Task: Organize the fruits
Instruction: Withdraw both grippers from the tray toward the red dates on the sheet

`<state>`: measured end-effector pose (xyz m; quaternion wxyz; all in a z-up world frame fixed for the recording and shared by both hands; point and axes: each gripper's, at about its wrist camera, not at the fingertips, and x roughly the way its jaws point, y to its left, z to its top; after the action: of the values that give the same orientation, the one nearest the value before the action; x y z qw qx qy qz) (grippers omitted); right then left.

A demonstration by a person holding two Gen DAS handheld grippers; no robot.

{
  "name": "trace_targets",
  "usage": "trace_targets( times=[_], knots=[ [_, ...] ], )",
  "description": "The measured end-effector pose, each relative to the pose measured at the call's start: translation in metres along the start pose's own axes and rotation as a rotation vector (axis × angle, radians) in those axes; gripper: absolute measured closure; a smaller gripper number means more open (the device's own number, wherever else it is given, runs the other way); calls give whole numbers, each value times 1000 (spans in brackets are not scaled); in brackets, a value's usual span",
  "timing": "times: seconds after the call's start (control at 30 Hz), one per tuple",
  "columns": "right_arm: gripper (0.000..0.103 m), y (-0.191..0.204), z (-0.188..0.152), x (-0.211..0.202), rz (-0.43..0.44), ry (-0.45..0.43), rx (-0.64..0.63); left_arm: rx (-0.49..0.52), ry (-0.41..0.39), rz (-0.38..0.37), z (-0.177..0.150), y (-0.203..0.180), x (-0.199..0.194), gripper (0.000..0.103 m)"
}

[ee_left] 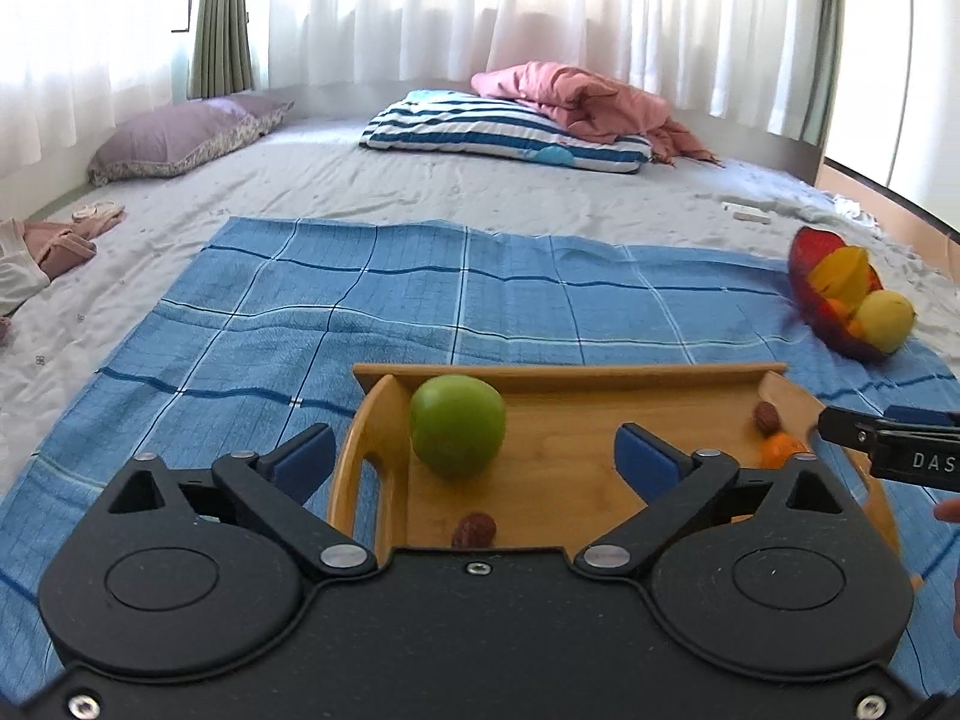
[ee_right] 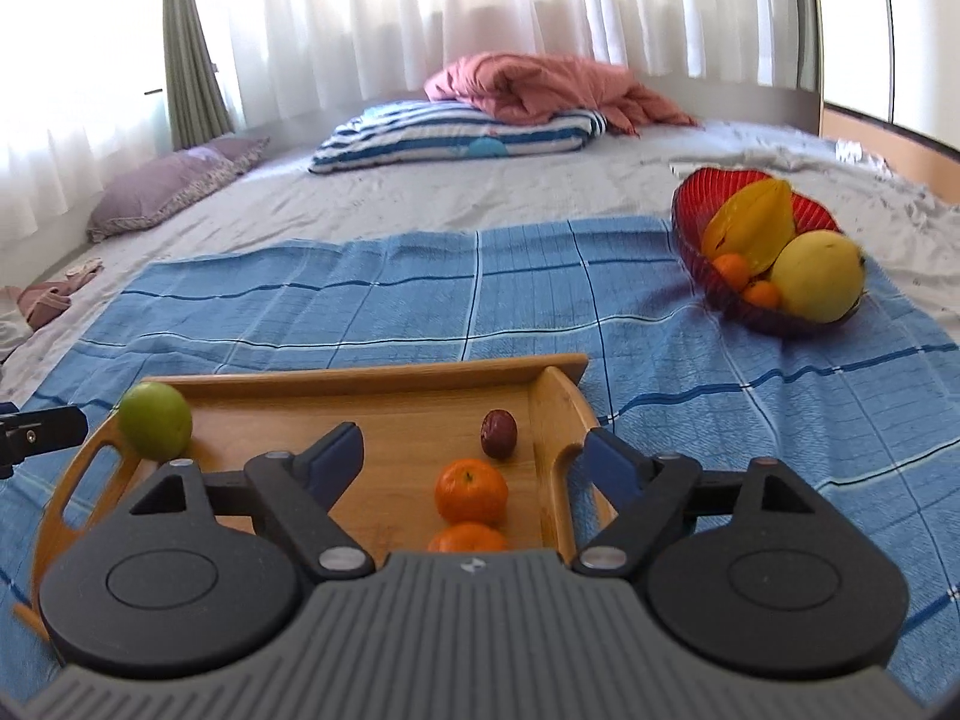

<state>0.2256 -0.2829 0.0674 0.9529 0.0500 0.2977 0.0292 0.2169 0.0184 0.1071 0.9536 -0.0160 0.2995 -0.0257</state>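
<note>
From the left wrist camera we see our left claw (ee_left: 474, 456) spread wide and empty, poised over the near-left part of a bamboo tray (ee_left: 576, 378). The tray lies on a blue checked cloth (ee_left: 360, 312) spread across the near end of the bed (ee_left: 372, 180). A green apple (ee_left: 457, 425) sits in the tray's far-left corner, against the left handle wall and between our fingers as this view frames it, though neither finger touches it. A dark red date (ee_left: 474, 531) lies near the tray's near edge, just ahead of the claw body. At the tray's right end a second date (ee_left: 767, 417) lies beside a partly hidden tangerine (ee_left: 780, 449). A red glass bowl (ee_left: 807, 300) stands near the cloth's far-right corner, holding a yellow mango (ee_left: 885, 319) and a starfruit (ee_left: 840, 279). A finger of the right claw (ee_left: 888, 447) enters from the right edge.

From the right wrist camera we see the right claw (ee_right: 474, 462) also wide open with nothing in it, over the tray's (ee_right: 372, 375) right end. Two tangerines lie between its fingers: one (ee_right: 471, 491) fully seen, another (ee_right: 467, 539) nearer us and half hidden by the claw body. The date (ee_right: 498, 433) lies just beyond them by the right wall. The apple (ee_right: 155, 427) rests at the far-left corner. The bowl (ee_right: 690, 222) carries the starfruit (ee_right: 750, 225), the mango (ee_right: 816, 276) and two small tangerines (ee_right: 733, 270).
</note>
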Motion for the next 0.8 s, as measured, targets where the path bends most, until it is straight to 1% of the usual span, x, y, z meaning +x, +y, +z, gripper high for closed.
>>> trace_targets(
  times=[0.23,0.47,0.8],
  knots=[
    [11,5,-23,-31,17,-56,-30,20,-34,-33,-26,-10,-36,0],
    [9,11,-47,-58,36,-100,-64,47,-52,-59,-52,-18,-59,0],
    [3,31,-84,-92,3,-217,-205,29,-64,-103,-88,-23,-82,0]
  ],
)
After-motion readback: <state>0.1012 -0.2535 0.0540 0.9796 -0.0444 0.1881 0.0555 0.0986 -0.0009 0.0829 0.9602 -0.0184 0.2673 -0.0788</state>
